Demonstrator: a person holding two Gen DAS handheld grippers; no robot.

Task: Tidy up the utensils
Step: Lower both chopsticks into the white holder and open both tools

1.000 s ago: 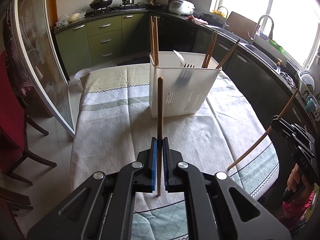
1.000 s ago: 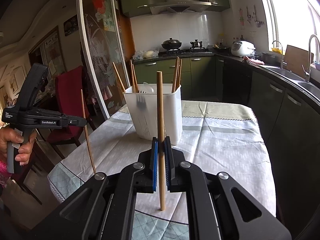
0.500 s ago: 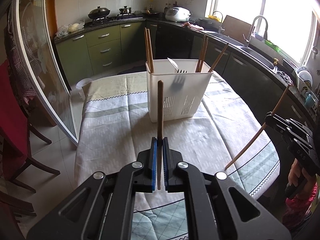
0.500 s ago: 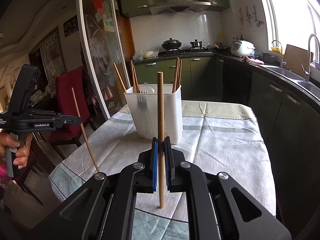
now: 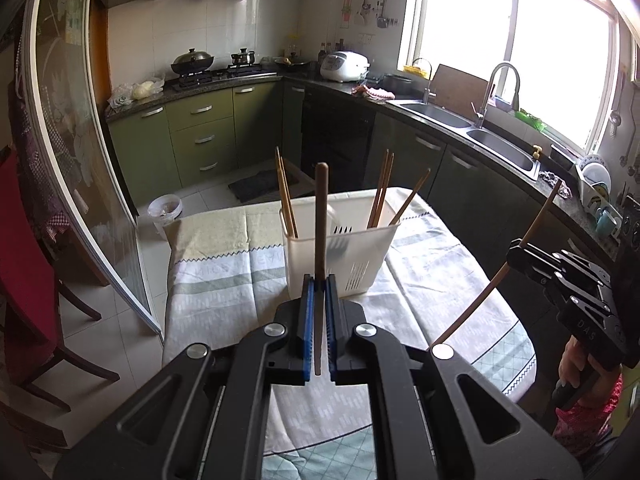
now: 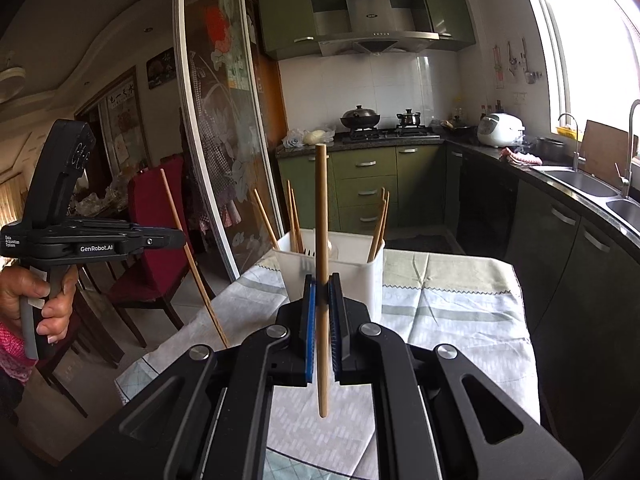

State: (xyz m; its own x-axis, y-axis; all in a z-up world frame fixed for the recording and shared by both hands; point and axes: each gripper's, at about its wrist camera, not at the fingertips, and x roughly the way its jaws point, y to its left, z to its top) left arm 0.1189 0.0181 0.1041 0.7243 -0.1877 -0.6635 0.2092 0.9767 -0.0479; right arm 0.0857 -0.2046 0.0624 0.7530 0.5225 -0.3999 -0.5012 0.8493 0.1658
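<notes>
Standing upright: both gripped chopsticks [image 5: 320, 216] [image 6: 321, 216]

A utensil holder [image 5: 340, 248] is placed on the bench [image 5: 224, 280], near its far edge. Several chopsticks [image 5: 286, 200] and a fork [image 5: 340, 236] are stood inside it. Behind the bench, a counter [image 5: 224, 80] with pots [image 5: 192, 60] is seen. A sink [image 5: 496, 146] is located to the right, and a chair [image 5: 24, 280] to the left.

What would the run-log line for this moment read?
left hand-held gripper: shut on dark chopstick | right hand-held gripper: shut on light chopstick | both upright, short of white holder | holder: chopsticks, fork
</notes>
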